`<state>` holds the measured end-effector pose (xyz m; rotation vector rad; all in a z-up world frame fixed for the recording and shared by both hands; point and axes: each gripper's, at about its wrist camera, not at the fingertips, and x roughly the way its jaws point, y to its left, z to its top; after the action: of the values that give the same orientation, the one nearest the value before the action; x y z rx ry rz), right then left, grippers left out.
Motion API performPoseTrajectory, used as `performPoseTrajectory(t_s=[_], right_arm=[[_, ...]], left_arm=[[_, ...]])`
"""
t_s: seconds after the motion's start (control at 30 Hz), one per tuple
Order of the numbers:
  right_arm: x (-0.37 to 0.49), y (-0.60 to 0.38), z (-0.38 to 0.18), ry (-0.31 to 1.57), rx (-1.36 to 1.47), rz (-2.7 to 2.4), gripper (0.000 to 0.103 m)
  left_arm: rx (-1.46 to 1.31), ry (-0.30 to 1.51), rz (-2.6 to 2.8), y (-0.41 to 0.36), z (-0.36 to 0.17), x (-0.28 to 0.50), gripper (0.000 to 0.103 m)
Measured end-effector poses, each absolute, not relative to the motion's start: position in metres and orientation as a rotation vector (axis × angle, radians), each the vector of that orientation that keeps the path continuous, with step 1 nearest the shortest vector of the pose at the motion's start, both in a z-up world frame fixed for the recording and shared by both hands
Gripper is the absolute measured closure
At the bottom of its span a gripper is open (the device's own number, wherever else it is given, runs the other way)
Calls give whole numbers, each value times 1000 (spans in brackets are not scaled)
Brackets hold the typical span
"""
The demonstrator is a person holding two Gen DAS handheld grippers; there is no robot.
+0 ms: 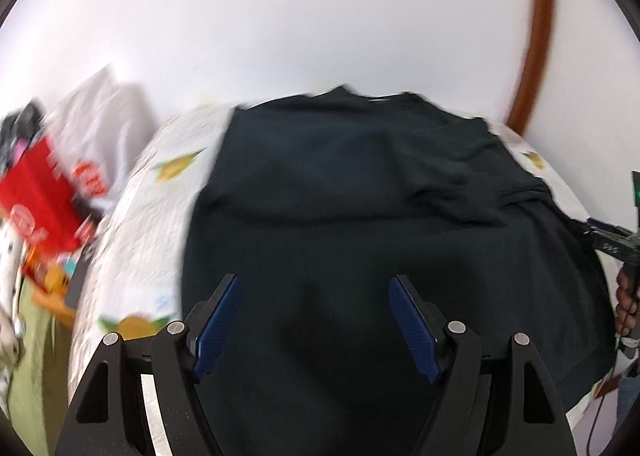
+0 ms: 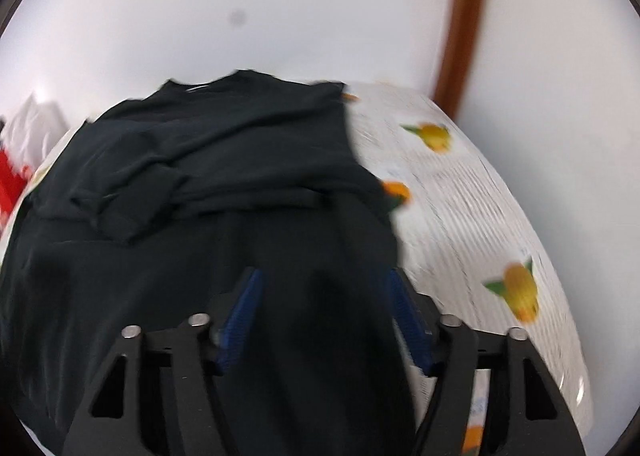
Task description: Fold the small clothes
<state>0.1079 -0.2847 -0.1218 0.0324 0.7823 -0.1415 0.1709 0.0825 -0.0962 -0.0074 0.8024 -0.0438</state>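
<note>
A black T-shirt (image 1: 360,191) lies spread on a white cloth with orange fruit prints (image 1: 132,223); its sleeves are folded in over the chest. It also shows in the right wrist view (image 2: 208,183). My left gripper (image 1: 314,284) is open and empty, just above the shirt's lower part near its left side. My right gripper (image 2: 324,280) is open and empty above the shirt's lower part, near its right edge. The right gripper's body and the hand holding it show at the right edge of the left wrist view (image 1: 616,248). Both views are motion-blurred.
The printed cloth (image 2: 472,215) covers the surface to the right of the shirt. A red and white bag (image 1: 44,191) and other clutter lie off the left side. A white wall and a brown door frame (image 1: 536,39) stand behind.
</note>
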Motion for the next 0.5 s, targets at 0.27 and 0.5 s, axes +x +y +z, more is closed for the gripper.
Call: performPoseTrajectory(t_s=[0.27, 0.5], right_arm=[[107, -319, -143, 844, 58, -186, 64], [106, -321, -159, 842, 49, -172, 65]], left_arm=[[99, 787, -181, -21, -86, 217, 30], [206, 829, -224, -94, -115, 258, 30]])
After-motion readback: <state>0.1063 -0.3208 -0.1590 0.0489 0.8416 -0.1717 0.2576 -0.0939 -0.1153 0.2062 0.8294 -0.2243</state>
